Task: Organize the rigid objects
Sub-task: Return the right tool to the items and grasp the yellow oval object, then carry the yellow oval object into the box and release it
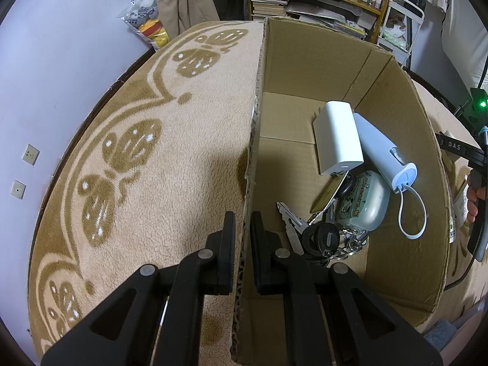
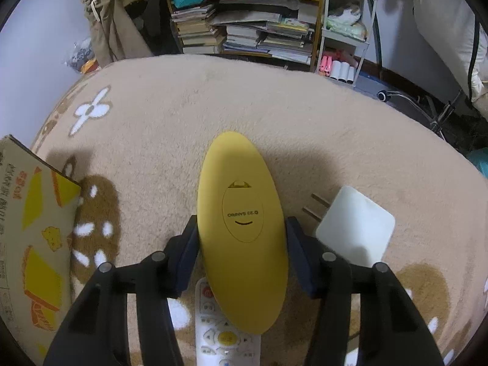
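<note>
Two grippers in use. Left gripper (image 1: 243, 225): jaws together, clamped on the near-left wall of the box (image 1: 396, 116), one finger outside, one inside. Box stands on a beige rug (image 1: 152, 122). Inside, toward the box's right wall: white charger (image 1: 337, 138), white power bank (image 1: 384, 149) w/ loop cord, green case (image 1: 367, 202), keys (image 1: 320, 239), piled touching. Right gripper (image 2: 242, 235): jaws apart, straddling a yellow oval item (image 2: 241, 228); left pad at its edge, right pad shows a slight gap, firm grip cannot be confirmed. Yellow item lies on the rug, its near end over a white remote (image 2: 227, 335). White plug adapter (image 2: 355, 228) just right of it. Box corner at rug's left edge in the right view.
</note>
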Demonstrator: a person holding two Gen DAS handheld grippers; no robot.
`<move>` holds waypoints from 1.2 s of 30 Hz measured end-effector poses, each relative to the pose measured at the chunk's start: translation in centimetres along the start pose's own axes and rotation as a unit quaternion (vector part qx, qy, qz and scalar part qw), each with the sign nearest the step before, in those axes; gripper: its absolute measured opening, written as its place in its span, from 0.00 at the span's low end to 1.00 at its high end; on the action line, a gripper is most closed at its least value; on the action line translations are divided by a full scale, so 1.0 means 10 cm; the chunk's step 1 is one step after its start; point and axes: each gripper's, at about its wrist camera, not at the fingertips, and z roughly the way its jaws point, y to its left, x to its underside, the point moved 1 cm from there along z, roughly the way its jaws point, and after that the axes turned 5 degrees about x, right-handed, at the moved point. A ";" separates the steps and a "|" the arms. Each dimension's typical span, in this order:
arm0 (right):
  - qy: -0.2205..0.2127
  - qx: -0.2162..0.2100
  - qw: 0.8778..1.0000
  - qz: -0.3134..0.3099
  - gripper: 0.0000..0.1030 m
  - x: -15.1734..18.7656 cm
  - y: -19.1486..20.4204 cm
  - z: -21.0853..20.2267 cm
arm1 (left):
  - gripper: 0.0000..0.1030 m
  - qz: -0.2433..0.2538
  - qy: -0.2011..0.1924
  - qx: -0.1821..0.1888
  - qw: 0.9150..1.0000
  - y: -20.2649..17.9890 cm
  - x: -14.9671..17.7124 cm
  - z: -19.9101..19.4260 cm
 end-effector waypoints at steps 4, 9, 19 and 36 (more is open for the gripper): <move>-0.022 -0.021 0.999 0.008 0.57 0.02 0.02 -0.20 | 0.10 0.000 0.001 -0.001 1.000 0.00 0.00 0.00; -0.047 -0.045 0.998 0.001 0.57 0.02 0.15 -0.44 | 0.10 0.002 0.000 -0.003 1.000 0.00 0.00 0.01; -0.093 -0.119 0.987 -0.060 0.57 -0.01 0.82 -0.99 | 0.10 0.004 0.000 -0.007 1.000 0.00 0.01 0.01; -0.090 -0.189 0.963 -0.167 0.57 0.34 1.83 -1.32 | 0.10 0.002 0.000 -0.003 1.000 0.00 0.01 0.01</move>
